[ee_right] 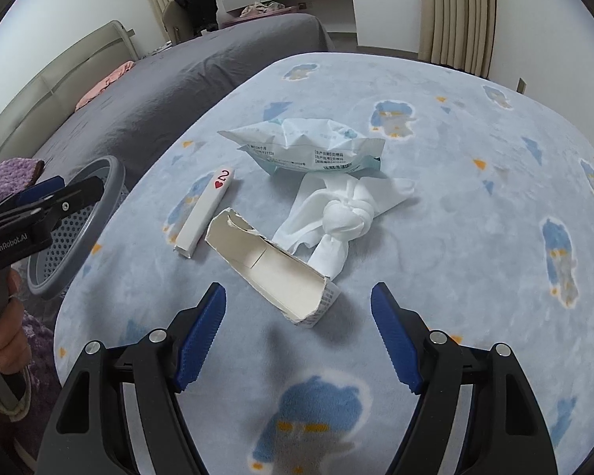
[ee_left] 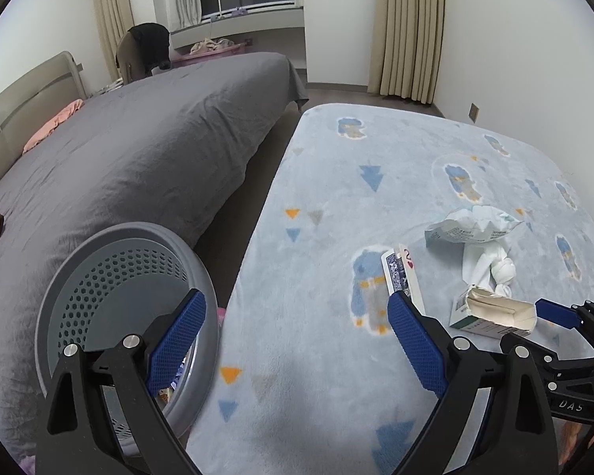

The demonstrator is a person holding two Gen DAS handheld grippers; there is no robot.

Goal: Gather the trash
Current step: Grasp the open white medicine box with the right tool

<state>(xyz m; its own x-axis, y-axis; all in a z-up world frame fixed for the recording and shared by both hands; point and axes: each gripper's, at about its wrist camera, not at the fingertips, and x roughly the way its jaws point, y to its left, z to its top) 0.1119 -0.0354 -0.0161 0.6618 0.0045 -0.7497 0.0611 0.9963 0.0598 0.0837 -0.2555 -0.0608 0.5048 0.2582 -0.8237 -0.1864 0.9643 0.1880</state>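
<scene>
Trash lies scattered on a pale blue fleece blanket printed with cartoon figures and small triangles. Nearest the right gripper, whose blue-padded jaws stand wide apart with nothing between them, is a torn white cardboard box, lying on its side just beyond the fingertips. Left of that box rests a narrow white playing-card box marked with a red heart and a 2. Farther off lie a knotted white tissue and, touching its far edge, a crumpled white-and-teal plastic wrapper.

The left gripper is likewise spread open and empty, hovering over the blanket's near left part; a hand grips its handle at the left edge of the right wrist view. A round grey perforated plastic basket stands to the left, in the gap beside the blanket. Beyond it stretches a bed under a dark grey sheet, and beige curtains hang at the far wall.
</scene>
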